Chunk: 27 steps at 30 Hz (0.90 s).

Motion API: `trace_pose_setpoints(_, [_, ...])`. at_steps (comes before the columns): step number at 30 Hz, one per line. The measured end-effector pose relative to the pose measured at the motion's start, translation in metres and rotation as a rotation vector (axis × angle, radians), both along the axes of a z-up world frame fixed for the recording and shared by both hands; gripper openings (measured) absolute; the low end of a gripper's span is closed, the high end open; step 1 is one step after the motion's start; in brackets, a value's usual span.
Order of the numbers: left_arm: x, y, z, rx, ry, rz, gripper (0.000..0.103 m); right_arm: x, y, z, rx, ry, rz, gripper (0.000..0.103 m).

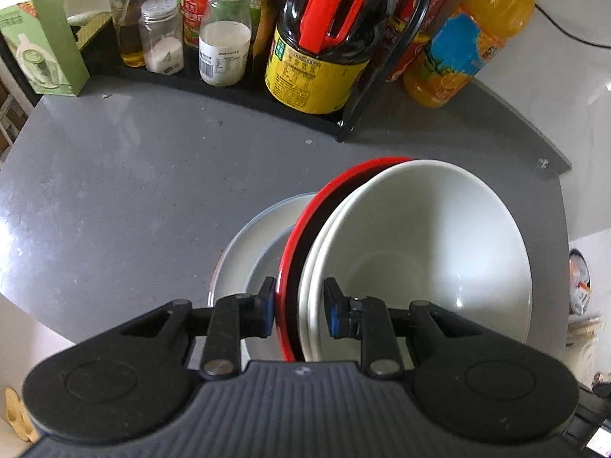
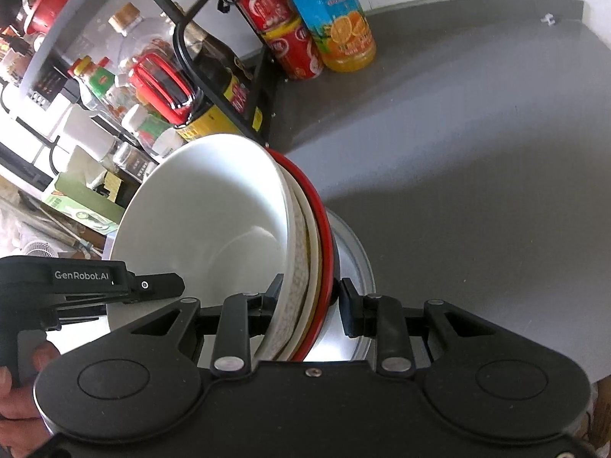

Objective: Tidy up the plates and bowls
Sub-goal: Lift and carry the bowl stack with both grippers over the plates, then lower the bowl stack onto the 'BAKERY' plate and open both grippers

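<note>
A nested stack of bowls is held tilted above a white plate (image 1: 244, 252) on the grey counter (image 1: 133, 191). The stack has a large white bowl (image 1: 431, 236) innermost, a second white bowl under it, and a red-rimmed black bowl (image 1: 298, 252) outermost. My left gripper (image 1: 299, 305) is shut on the near rim of the stack. My right gripper (image 2: 309, 301) clamps the opposite rim, with the white bowl (image 2: 206, 221) and the red-rimmed bowl (image 2: 324, 236) between its jaws. The plate also shows in the right wrist view (image 2: 355, 259). The left gripper's body shows at the left of the right wrist view.
A black wire rack (image 1: 366, 87) with a soy sauce bottle (image 1: 324, 57), spice jars (image 1: 160, 34) and other bottles stands at the back. An orange juice bottle (image 1: 469, 38) and red cans (image 2: 282, 19) stand beside it. A green box (image 1: 42, 49) is at the back left.
</note>
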<state>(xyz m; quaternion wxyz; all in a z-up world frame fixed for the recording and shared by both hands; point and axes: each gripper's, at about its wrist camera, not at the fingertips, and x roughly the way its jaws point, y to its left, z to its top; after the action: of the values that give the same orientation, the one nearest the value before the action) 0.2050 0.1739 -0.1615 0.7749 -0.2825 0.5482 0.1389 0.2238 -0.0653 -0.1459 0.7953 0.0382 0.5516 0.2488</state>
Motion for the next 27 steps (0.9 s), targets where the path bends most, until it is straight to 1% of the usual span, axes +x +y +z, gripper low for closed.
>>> trace_pose_setpoints(9, [0.007, 0.009, -0.011, -0.019, 0.015, -0.085, 0.024, -0.006, 0.004, -0.005, -0.013, 0.015, -0.079, 0.028])
trace_pose_setpoints(16, [0.013, 0.021, -0.021, -0.088, 0.011, -0.099, 0.024, -0.014, 0.003, -0.011, -0.019, 0.026, -0.133, 0.029])
trace_pose_setpoints(20, [0.017, 0.018, -0.021, -0.076, 0.006, -0.138, 0.024, -0.015, 0.003, -0.011, -0.020, 0.025, -0.156, 0.030])
trace_pose_setpoints(24, [0.020, 0.019, -0.024, -0.076, 0.025, -0.149, 0.024, -0.019, 0.004, -0.009, 0.014, 0.031, -0.149, 0.044])
trace_pose_setpoints(25, [0.020, 0.019, -0.024, -0.071, 0.023, -0.159, 0.025, -0.019, 0.004, -0.009, 0.020, 0.038, -0.144, 0.045])
trace_pose_setpoints(26, [0.021, 0.020, -0.023, -0.063, 0.018, -0.167, 0.028, -0.020, 0.003, -0.009, 0.024, 0.044, -0.146, 0.046])
trace_pose_setpoints(27, [0.022, 0.020, -0.023, -0.057, 0.013, -0.174, 0.028, -0.020, 0.002, -0.009, 0.022, 0.048, -0.150, 0.048])
